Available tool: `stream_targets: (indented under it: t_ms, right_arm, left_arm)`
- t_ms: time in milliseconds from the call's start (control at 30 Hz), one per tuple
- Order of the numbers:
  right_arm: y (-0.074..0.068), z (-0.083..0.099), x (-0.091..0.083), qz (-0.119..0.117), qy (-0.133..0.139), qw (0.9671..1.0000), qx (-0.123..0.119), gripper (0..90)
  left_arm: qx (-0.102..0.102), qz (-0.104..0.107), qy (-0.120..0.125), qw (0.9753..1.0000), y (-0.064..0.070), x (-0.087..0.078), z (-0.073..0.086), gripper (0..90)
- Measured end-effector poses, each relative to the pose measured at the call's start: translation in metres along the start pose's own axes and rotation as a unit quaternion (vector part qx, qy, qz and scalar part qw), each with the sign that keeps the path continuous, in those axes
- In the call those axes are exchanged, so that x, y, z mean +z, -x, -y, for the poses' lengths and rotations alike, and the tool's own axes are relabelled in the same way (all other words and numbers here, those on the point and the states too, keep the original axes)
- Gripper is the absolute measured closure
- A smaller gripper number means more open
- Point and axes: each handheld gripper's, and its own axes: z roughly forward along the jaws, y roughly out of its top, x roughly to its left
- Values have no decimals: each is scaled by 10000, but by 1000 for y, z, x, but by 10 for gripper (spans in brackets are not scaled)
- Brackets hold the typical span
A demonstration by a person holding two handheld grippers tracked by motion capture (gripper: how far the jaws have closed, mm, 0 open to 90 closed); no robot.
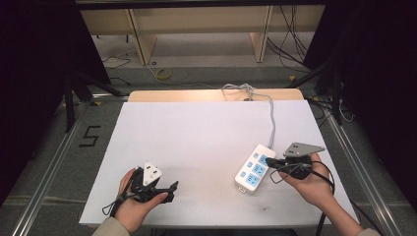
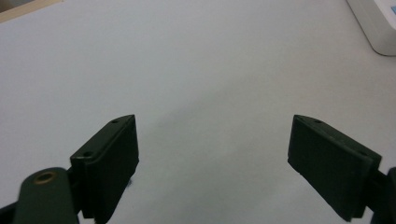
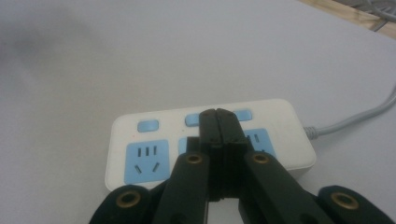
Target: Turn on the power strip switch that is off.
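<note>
A white power strip (image 1: 254, 167) with blue sockets and blue switch buttons lies at the right of the white table; its grey cable (image 1: 271, 118) runs to the far edge. My right gripper (image 1: 272, 161) is shut with nothing between its jaws, and its tips hover over the strip's middle socket (image 3: 212, 122). The strip (image 3: 205, 140) lies crosswise just under those tips. My left gripper (image 1: 172, 189) rests at the near left, open and empty, over bare table (image 2: 212, 140). A corner of the strip (image 2: 376, 23) shows at the top right of the left gripper view.
The white table sheet (image 1: 196, 137) lies on a wooden top whose far edge (image 1: 196, 95) shows. Cables and shelf legs stand on the floor beyond. Metal rails (image 1: 54, 162) run along both sides of the table.
</note>
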Motion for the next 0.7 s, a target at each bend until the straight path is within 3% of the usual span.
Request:
stream_targets:
  t_ms: [700]
  right_arm:
    - [4, -3, 10, -5, -115, 9999, 5, 900]
  left_arm:
    - [19, -12, -4, 10000, 0, 0, 0, 160]
